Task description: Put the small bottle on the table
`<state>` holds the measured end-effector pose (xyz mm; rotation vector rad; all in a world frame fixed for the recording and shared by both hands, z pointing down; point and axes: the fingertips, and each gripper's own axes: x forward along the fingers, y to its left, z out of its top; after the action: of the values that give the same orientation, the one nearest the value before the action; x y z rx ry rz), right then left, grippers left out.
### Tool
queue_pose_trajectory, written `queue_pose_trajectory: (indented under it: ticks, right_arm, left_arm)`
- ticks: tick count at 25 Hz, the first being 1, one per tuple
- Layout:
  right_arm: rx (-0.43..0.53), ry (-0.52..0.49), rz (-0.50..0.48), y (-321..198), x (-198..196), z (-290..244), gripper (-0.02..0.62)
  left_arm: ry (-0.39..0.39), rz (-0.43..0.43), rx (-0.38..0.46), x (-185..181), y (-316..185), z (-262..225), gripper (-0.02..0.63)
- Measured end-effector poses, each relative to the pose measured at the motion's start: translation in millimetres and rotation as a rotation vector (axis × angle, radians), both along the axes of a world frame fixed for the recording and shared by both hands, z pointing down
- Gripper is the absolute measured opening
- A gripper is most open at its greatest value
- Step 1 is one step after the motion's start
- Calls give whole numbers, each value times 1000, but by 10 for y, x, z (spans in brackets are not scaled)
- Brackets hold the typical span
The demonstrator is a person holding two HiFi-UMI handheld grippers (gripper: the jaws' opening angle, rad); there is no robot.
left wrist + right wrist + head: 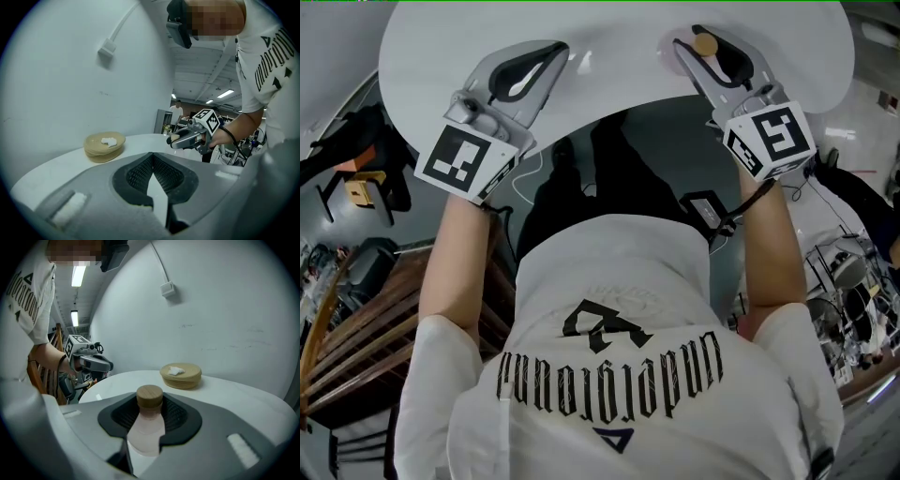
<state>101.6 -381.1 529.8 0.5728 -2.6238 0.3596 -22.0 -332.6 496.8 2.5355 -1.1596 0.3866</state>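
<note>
Both grippers hang over the white table (234, 392). R gripper (701, 42) jaws clamp the small bottle (148, 420) below its wooden cap; L gripper (151, 157) jaws closed, empty. Step: placing. Next: set its base flat, then release w/o tipping.

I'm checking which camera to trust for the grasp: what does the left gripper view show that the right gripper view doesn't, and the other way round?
Only the left gripper view: its own jaws closed together with nothing between them, and the right gripper seen from outside.

Only the right gripper view: the small bottle, its pale body clamped between the jaws, and the left gripper seen from outside.

Both: the white table, the round wooden dish with a white scrap on it, and the bottle's wooden cap.
</note>
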Motion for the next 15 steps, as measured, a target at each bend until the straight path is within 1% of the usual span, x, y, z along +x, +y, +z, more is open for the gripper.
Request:
queue_pose_trajectory:
  ticks: [3, 8, 12, 15]
  right_arm:
    - [-2, 11, -7, -36, -6, 169, 132]
    - [4, 37, -13, -134, -52, 416, 132]
    - [9, 54, -3, -238, -65, 613, 133]
    - [9, 67, 10, -304, -48, 740, 133]
  left_arm:
    - [-10, 3, 8, 38, -77, 88, 6]
    - [11, -38, 7, -24, -248, 226, 6]
    - [11, -49, 5, -48, -355, 333, 6]
    - [18, -54, -12, -39, -382, 434, 6]
